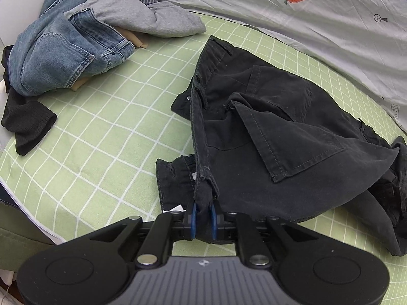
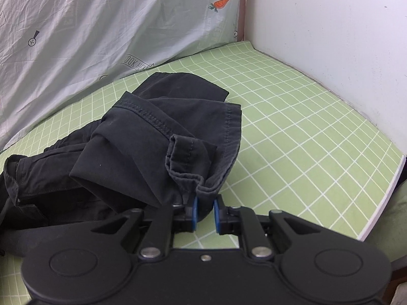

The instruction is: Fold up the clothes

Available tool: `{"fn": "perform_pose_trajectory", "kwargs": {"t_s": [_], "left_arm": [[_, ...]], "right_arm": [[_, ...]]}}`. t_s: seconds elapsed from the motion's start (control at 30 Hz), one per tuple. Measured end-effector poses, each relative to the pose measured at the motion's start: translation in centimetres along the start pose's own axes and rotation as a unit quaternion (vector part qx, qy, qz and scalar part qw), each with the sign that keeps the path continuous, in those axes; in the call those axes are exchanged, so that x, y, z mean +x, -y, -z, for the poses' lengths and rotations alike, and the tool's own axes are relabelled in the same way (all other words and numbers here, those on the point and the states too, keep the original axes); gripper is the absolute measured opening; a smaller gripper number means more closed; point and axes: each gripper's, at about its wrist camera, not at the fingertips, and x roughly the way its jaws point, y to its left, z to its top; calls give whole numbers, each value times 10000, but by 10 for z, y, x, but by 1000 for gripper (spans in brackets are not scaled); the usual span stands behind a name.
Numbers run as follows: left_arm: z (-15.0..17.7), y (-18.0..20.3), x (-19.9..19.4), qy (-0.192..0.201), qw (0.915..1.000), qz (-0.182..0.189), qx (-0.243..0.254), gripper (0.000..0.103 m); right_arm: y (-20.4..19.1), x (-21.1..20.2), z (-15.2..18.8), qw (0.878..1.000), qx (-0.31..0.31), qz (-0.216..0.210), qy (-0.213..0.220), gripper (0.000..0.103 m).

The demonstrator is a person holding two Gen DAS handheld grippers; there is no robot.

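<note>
A pair of black trousers (image 1: 267,137) lies crumpled on the green checked mat (image 1: 114,127). My left gripper (image 1: 203,216) is shut on the waistband end of the trousers, and the cloth rises from its blue pads. In the right wrist view the same black trousers (image 2: 142,137) lie bunched, with hemmed leg ends on top. My right gripper (image 2: 205,216) is shut on a folded hem of the trousers, pinched between its blue pads just above the mat (image 2: 305,132).
A pile of blue jeans (image 1: 63,50), a grey garment (image 1: 142,17) and a checked cloth sits at the far left. A black knit piece (image 1: 25,122) lies by the mat's left edge. A carrot-print sheet (image 1: 305,12) hangs behind. A white wall (image 2: 330,38) bounds the right.
</note>
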Motion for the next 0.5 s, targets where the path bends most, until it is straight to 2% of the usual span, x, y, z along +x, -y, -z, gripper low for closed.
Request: {"fn": "perform_pose_trajectory", "kwargs": {"t_s": [0.13, 0.37, 0.4, 0.5], "left_arm": [[1, -5, -5, -72, 9999, -84, -69, 14], [11, 2, 7, -434, 9988, -188, 138, 16], [13, 5, 8, -506, 9984, -176, 181, 18], [16, 11, 5, -633, 9976, -38, 269, 21]], "right_arm": [[12, 7, 6, 9996, -14, 248, -93, 13], [49, 23, 21, 9945, 242, 784, -649, 15], [54, 22, 22, 9941, 305, 795, -673, 18], [56, 13, 22, 9942, 376, 828, -568, 37]]}}
